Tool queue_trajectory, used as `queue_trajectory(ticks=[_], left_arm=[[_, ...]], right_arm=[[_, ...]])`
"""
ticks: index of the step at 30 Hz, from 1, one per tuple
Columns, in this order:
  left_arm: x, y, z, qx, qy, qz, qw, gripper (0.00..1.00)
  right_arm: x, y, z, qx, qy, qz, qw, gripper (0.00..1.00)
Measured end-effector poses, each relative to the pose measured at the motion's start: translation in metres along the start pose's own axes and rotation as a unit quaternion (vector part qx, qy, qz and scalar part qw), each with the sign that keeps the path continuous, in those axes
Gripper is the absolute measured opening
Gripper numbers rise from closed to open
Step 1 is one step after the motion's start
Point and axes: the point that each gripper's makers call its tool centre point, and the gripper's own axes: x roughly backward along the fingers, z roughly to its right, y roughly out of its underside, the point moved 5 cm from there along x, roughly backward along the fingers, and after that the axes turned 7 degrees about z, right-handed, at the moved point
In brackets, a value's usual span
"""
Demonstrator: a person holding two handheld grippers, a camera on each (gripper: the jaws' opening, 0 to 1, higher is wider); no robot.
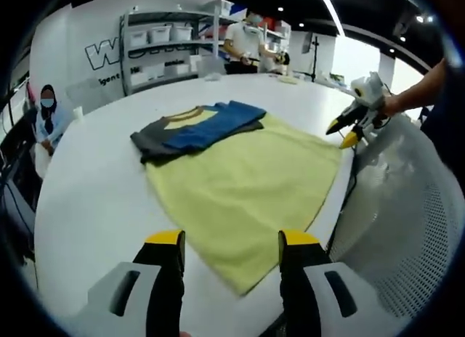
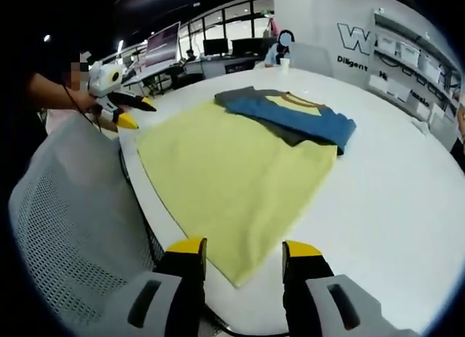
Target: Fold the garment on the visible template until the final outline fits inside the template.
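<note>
Two grippers, left gripper [image 1: 231,239] and right gripper [image 2: 243,248], are hovering jaws apart over one soft yellow garment [image 1: 243,188] with blue and grey sleeves.

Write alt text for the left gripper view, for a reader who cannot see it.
A yellow T-shirt lies spread on a round white table, its blue sleeve and grey sleeve folded across the collar end. The left tool hovers open over the near hem corner, while the right tool is at the shirt's far-right corner beside a white mesh chair.
</note>
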Motion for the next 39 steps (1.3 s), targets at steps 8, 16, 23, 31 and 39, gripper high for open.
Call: queue_trajectory(ticks=[8, 16, 23, 31, 39], left_arm=[[0.004, 0.014, -0.004, 0.046, -0.007, -0.033, 0.9984, 0.38], [0.004, 0.024, -0.006, 0.066, -0.01, -0.053, 0.9963, 0.32], [0.004, 0.031, -0.003, 0.071, -0.002, -0.064, 0.9954, 0.29], [-0.001, 0.035, 0.004, 0.047, 0.006, -0.071, 0.9964, 0.24], [-0.002, 0.037, 0.005, 0.005, 0.007, -0.08, 0.9968, 0.08]], right_arm=[[-0.002, 0.005, 0.002, -0.02, 0.002, -0.012, 0.9997, 0.31], [-0.002, 0.014, 0.001, -0.045, -0.006, -0.033, 0.9984, 0.26], [0.003, 0.017, 0.002, -0.043, -0.001, -0.036, 0.9984, 0.19], [-0.001, 0.017, -0.004, -0.006, 0.006, -0.049, 0.9988, 0.12], [-0.001, 0.017, 0.0, 0.013, 0.004, -0.064, 0.9978, 0.07]])
